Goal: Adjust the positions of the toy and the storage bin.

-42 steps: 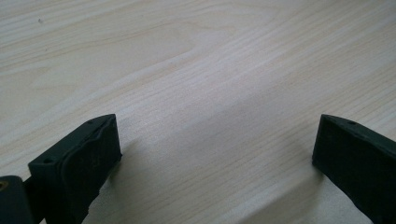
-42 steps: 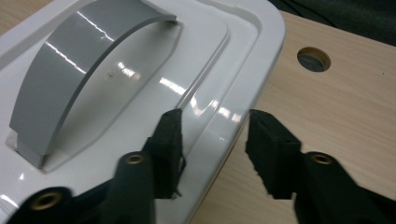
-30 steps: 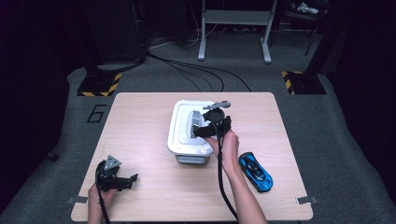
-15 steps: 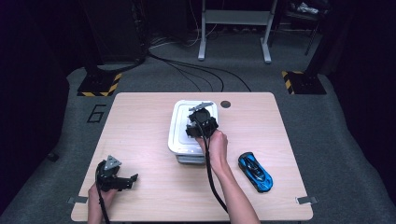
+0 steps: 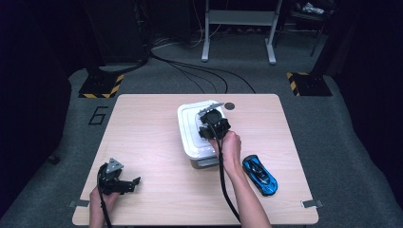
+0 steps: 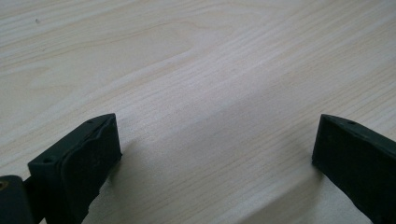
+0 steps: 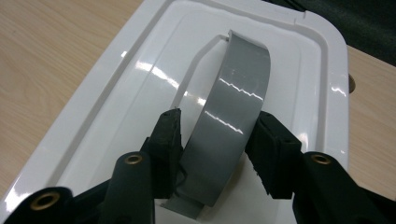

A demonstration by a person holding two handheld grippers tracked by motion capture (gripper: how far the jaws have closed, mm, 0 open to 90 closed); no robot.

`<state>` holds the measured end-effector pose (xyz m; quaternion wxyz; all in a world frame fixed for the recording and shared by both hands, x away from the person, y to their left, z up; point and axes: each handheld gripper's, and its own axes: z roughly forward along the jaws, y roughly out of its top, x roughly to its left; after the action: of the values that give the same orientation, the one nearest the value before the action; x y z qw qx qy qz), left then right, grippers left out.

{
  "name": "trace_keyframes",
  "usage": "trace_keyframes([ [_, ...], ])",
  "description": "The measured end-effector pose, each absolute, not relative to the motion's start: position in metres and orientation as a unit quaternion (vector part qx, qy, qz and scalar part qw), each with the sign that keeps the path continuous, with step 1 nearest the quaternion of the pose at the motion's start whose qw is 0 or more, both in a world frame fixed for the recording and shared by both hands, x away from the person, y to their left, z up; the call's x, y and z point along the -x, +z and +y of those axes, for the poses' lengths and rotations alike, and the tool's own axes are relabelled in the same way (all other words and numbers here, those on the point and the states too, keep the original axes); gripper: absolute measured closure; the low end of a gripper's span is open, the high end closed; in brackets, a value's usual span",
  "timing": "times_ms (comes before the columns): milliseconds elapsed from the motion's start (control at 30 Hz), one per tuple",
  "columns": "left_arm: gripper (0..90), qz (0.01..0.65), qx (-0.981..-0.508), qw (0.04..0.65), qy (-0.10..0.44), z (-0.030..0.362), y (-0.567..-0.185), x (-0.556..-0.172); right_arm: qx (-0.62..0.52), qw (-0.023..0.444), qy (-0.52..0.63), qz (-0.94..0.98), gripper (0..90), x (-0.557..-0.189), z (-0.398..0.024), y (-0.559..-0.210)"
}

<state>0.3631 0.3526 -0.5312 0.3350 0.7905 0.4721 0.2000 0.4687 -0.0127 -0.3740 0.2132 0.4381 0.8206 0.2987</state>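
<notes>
Grey handle point(image 7: 233, 126) on white lid point(image 7: 116, 116) between closing right gripper point(image 7: 219, 140) pads; left gripper point(image 6: 215, 154) apart; floor marking "6" point(image 5: 97, 115).

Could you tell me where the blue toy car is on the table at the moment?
In the high view, the blue toy car lies on the table's near right part, just right of the person's right forearm and below-right of the white lidded box.

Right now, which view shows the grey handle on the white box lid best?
The right gripper view: the grey handle arches up off the white lid between the right claw. In the high view that claw hides it; the left gripper view looks at bare table.
</notes>
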Motion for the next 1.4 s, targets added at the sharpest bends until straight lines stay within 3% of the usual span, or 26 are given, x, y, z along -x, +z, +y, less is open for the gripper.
trace_keyframes([
  [500, 1.2, 0.473, -0.788, 0.338, 0.203, 0.352, -0.532, -0.363, -0.431, 0.198, 0.293, 0.830, 63.8, -0.485, -0.054, -0.372],
  [567, 1.1, 0.473, -0.788, 0.338, 0.203, 0.352, -0.532, -0.363, -0.442, 0.193, 0.301, 0.823, 60.3, -0.486, -0.058, -0.372],
  [667, 1.2, 0.472, -0.788, 0.338, 0.203, 0.352, -0.532, -0.363, -0.436, 0.192, 0.314, 0.821, 58.3, -0.486, -0.059, -0.371],
  [767, 1.1, 0.473, -0.788, 0.338, 0.204, 0.352, -0.532, -0.363, -0.436, 0.214, 0.311, 0.817, 64.0, -0.485, -0.051, -0.368],
  [967, 1.1, 0.473, -0.788, 0.339, 0.203, 0.352, -0.532, -0.363, -0.424, 0.220, 0.305, 0.824, 66.9, -0.489, -0.056, -0.369],
  [1400, 1.1, 0.473, -0.788, 0.338, 0.203, 0.352, -0.532, -0.363, -0.373, 0.200, 0.319, 0.848, 67.4, -0.506, -0.074, -0.368],
])
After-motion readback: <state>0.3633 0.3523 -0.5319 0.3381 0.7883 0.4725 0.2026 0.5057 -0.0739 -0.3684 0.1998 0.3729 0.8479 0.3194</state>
